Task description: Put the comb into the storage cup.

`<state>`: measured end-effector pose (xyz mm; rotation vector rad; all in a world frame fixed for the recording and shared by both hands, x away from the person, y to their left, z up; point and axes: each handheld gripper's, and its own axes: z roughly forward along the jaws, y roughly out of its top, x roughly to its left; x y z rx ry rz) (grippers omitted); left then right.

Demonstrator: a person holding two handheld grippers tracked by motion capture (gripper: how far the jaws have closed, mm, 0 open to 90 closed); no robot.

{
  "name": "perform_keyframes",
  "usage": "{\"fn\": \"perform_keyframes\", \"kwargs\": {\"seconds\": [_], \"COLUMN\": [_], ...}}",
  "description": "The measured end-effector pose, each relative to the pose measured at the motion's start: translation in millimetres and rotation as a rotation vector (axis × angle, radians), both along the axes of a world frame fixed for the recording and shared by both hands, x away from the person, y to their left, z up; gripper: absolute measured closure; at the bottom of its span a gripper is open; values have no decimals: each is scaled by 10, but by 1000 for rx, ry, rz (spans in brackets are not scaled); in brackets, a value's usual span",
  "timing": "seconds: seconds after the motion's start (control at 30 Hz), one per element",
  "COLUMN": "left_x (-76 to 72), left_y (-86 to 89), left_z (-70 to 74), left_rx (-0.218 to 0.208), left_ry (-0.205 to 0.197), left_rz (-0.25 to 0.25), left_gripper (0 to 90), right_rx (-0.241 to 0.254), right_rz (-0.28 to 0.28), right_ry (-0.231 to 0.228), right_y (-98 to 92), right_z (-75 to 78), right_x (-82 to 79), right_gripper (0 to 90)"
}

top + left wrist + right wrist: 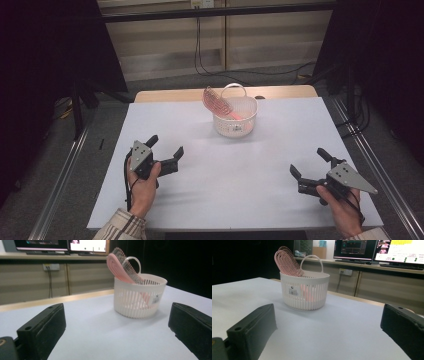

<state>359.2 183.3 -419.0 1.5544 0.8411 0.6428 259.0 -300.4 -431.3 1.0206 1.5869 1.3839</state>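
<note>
From above, your left tongs [164,147] and right tongs [309,162] rest apart and empty on the white worktop [200,190], well short of the white slatted plastic basket [235,120] holding the pink plastic hairbrush [218,103]

Left gripper view: the hairbrush [117,266] leans against the rim, handle down

Right gripper view: basket [304,291] ahead; I judge you're between steps, and reaching in comes next

A round white plastic basket [235,122] with a wall of narrow vertical slats and a small white label printed in black is seen on the pale lavender-white table sheet [210,195]. In it a pink plastic hairbrush [218,104] with rows of pale bristles is held. A beige-and-brown plaid sleeve [119,227] is shown beside the black left gripper [165,148]; the black right gripper [307,164] is topped by a grey plate.
</note>
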Motion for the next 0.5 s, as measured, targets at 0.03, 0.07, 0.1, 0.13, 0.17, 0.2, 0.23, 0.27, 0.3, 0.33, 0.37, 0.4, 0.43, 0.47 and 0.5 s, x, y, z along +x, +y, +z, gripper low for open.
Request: {"fn": "perform_keyframes", "kwargs": {"seconds": [0.03, 0.07, 0.1, 0.13, 0.17, 0.2, 0.23, 0.27, 0.3, 0.33, 0.37, 0.4, 0.43, 0.47, 0.5], "left_x": [-24, -45, -64, -84, -104, -125, -149, -170, -189, -204, -223, -247, -278, -303, -319], "left_y": [5, 17, 23, 36, 52, 68, 89, 107, 120, 126, 140, 154, 161, 178, 192], "left_z": [-12, -19, -22, -21, -14, -5, 1, 3, 0, -3, -5, -6, -11, -12, -13], "left_rx": [-1, 7, 4, 0, -5, -12, -19, -26, -26, -27, -19, -19, -21, -8, -4], "left_ry": [1, -2, 1, 4, 3, 0, -3, 2, 6, 3, 3, 9, 6, 2, 4], "left_rz": [4, 4, -4, -7, -6, -5, 4, 4, 3, 3, 0, -2, 4, 3, 0], "left_gripper": [14, 16, 16, 16, 16, 16, 16, 16, 16, 16, 16, 16, 16, 16, 16], "right_rx": [1, 1, 1, 2, 2, 4, 2, 2, 6, 8, 8, 8, 12, 15, 18], "right_rz": [1, 3, 3, 4, 3, 1, 1, 0, -6, -6, -8, -8, -13, -14, -17], "right_ry": [0, -2, -4, -4, -4, -2, -2, 0, 1, 0, 0, 1, 2, 0, 0], "right_y": [0, -1, -3, -4, -5, -5, -8, -9, -8, -12, -15, -18, -18, -19, -18], "right_z": [1, 1, 1, 3, 3, 1, -1, -2, -2, -2, -2, 0, 3, 5, 6], "right_x": [-3, -5, -7, -8, -8, -9, -9, -12, -13, -10, -10, -13, -16, -17, -20], "right_gripper": [1, 1, 1, 1, 1, 1, 1, 1, 2, 2, 2, 2, 2, 2, 2]}}
